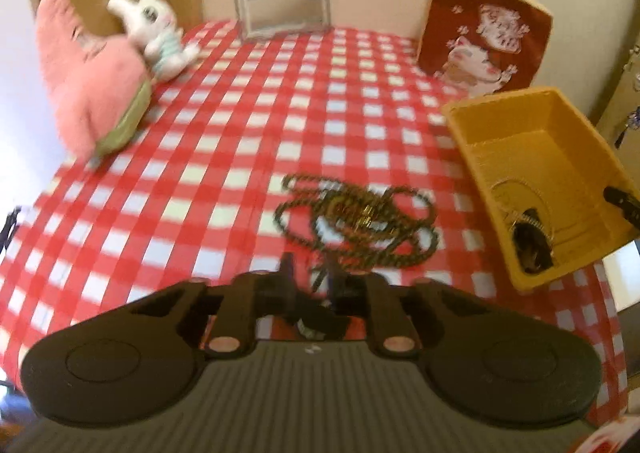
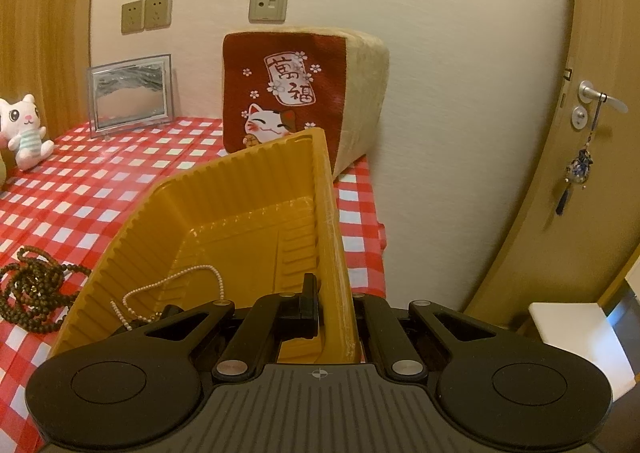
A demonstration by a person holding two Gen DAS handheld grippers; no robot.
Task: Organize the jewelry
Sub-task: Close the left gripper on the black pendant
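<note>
Right hand-held gripper (image 2: 334,309) clamped on yellow tray (image 2: 224,213) wall, tray tilted. Pearl necklace (image 2: 176,285) inside. Left hand-held gripper (image 1: 312,281) narrowly parted over dark bead necklace (image 1: 356,225) on worktop (image 1: 200,157); grip unclear. Advice: pinch several strands, lift clear, lower into tray.

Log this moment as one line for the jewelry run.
right gripper: shut on yellow tray wall | left gripper: on dark bead necklace | pearl necklace: in tray

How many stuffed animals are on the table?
2: a pink plush at the table's far left, and a white kitten plush leaning on it. The cat cushion isn't counted.
</note>
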